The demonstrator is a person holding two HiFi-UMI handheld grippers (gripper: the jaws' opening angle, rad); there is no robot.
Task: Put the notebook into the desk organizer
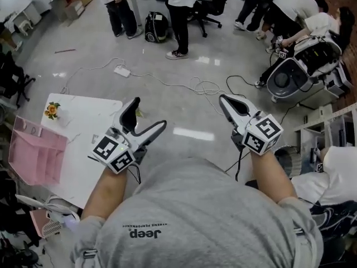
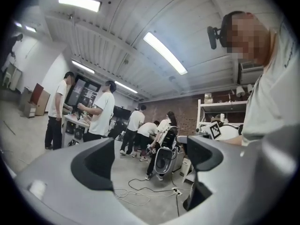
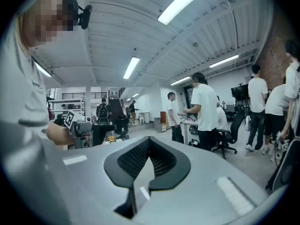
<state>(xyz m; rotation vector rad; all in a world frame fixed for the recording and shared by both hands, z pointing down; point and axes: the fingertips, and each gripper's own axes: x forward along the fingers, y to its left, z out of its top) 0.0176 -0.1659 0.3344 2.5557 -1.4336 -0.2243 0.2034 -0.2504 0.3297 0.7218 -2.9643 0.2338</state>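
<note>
Not begun. The left gripper [image 1: 149, 112] gapes empty and the right gripper [image 1: 223, 99] is pinched together on nothing, both off the table [image 1: 89, 116]. The organizer [image 1: 39, 155] sits at lower left; the notebook is seemingly out of view.

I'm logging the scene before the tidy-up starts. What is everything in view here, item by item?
pink plastic desk organizer: one, pink, at the left edge of the table
white table: one, white, lower left of the head view
small flower ornament: one, orange and green, on the table's far corner
power strip: one, white, on the floor beyond the table
cables: several, white and black, trailing over the grey floor
black backpack: one, on the floor by the standing people
bystanders: several, mostly white shirts, far side of the room
notebook: none that I can make out
left gripper: one, grey and black, jaws apart, empty
right gripper: one, grey and black, jaws together, empty, over the floor
</note>
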